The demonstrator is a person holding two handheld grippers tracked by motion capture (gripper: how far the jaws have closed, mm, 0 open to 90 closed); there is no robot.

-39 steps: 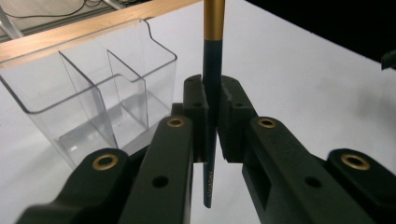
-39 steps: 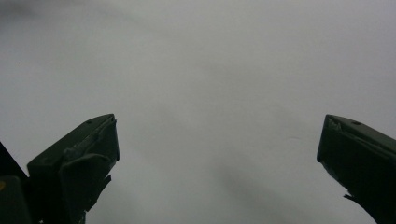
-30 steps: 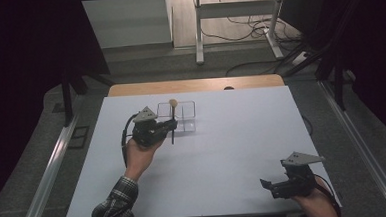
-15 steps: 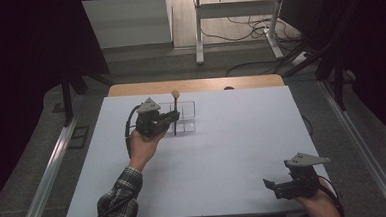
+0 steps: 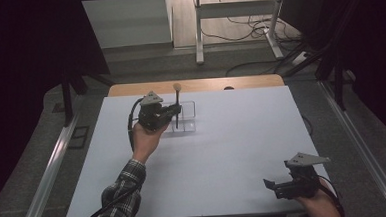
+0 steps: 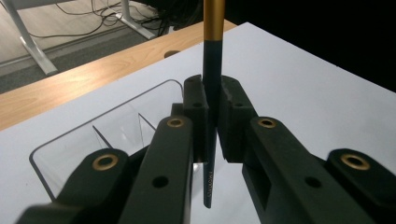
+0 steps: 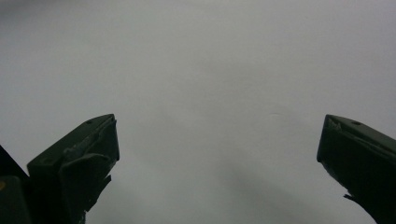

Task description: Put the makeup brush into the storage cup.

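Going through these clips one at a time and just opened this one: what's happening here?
A person works at a white table with a tool in each hand. The left tool is shut on a slim dark brush with a gold band, held upright over a clear divided organizer near the table's far edge. Its lower tip looks just above or at the organizer, so it is not clearly seated. The right tool is open over bare table at the near right corner.

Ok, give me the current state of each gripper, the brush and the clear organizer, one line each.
Left gripper: shut on the brush, over the organizer.
Slim dark-handled brush with gold ferrule: held upright, lower tip hanging free.
Clear plastic divided organizer: upright on the white table, visible compartments empty.
Right gripper: open, empty, above bare table.
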